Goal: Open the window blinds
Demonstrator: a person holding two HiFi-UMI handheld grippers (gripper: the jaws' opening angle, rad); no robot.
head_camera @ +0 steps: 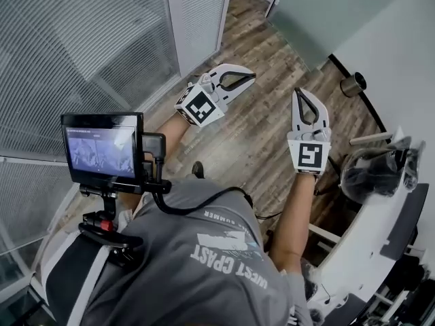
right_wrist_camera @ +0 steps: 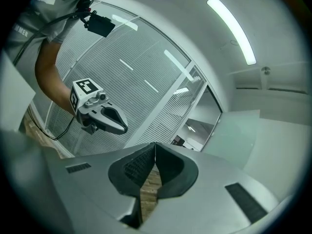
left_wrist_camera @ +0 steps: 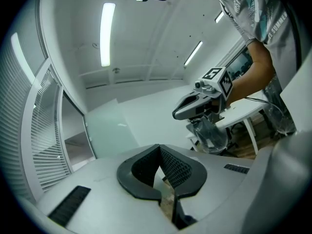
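- Your head view is evenly lit and sharp: cool, flat light, only soft shadows on the wood floor (head_camera: 265,66).
- A ceiling strip light (left_wrist_camera: 108,33) burns out to white in your left gripper view; a second strip light (right_wrist_camera: 231,28) does so in the right.
- Both gripper views bend hard near the edges and darken at the corners.
- The window blinds (right_wrist_camera: 126,82) look crisp, streaked with reflected glare; the nearest foreground is soft.
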